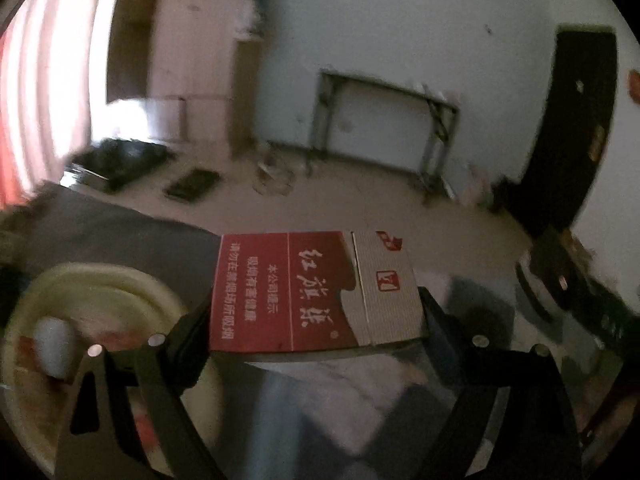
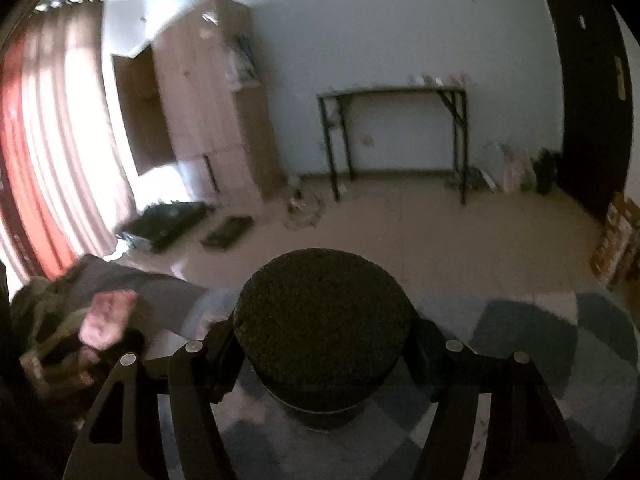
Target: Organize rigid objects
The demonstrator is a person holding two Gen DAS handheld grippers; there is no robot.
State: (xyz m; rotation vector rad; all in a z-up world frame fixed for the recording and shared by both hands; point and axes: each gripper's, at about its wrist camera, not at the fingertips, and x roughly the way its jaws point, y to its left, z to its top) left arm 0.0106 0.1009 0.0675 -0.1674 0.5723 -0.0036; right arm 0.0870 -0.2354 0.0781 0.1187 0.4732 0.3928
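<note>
Blur smears much of the left wrist view, so the things lying low around the left gripper (image 1: 316,320) are hard to name. Its two fingers clamp a flat red and grey carton (image 1: 316,292) by its side edges, jaws spread wide to take the carton's width. The carton lies face up with white lettering on it, and its underside is hidden. Below and left of it sits a pale round plate (image 1: 132,288), cut off by the frame edge, with a small white object on it that cannot be identified.

The right gripper (image 2: 324,336) grips a dark round container with a speckled top (image 2: 322,320), one finger pressed on each side. Only the top and a little of the container's wall show; its base is hidden. It hangs over a grey and blue checked rug (image 2: 520,336). At the left edge of that view lies a heap of cloth with a pink item (image 2: 108,316), too blurred to tell.

Further off stand a wooden wardrobe (image 2: 208,112), a thin-legged table (image 2: 396,92) against the white wall, and red curtains (image 2: 24,160).
</note>
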